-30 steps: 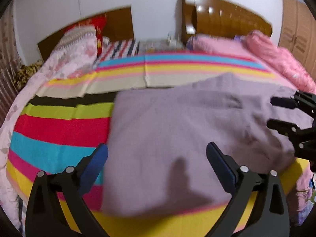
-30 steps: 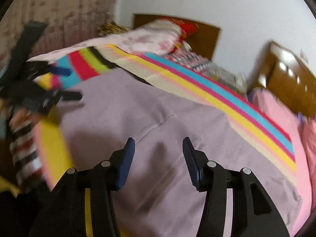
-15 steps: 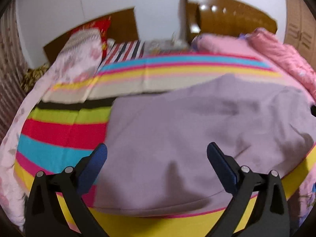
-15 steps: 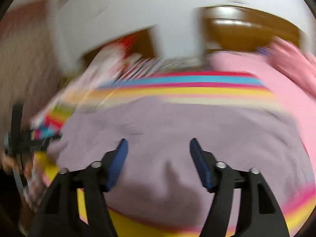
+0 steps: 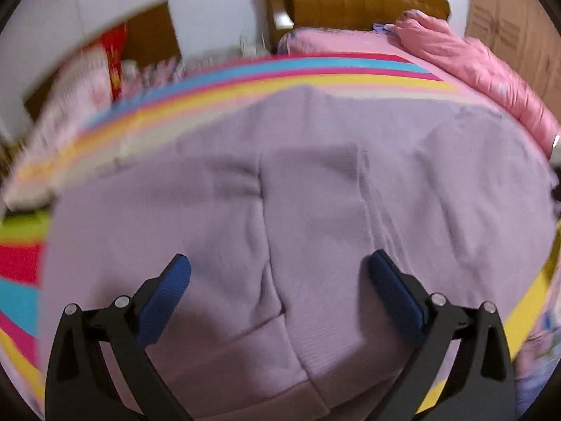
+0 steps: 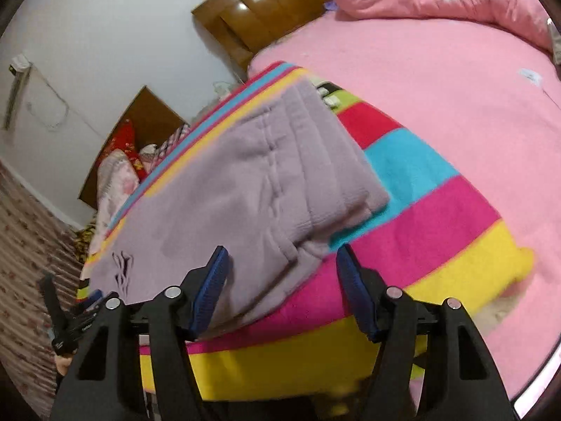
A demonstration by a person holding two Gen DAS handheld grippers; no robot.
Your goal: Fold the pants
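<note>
Left wrist view: my left gripper hangs over the pants, jaws spread wide, nothing between the blue pads but air. The lilac pants lie flat on the striped blanket, filling most of the frame; a seam runs up the cloth between the two jaws, and a ribbed band sits at the near edge below them. Pads do not touch the fabric as far as I can tell. Pink quilt bunched at far right.

Right wrist view: my right gripper has just been opening its jaws; they stand apart, empty. The near corner of the pants lies just beyond and below the left jaw, the blanket's magenta stripe under the right one. The left gripper shows at the frame's lower left edge.
</note>
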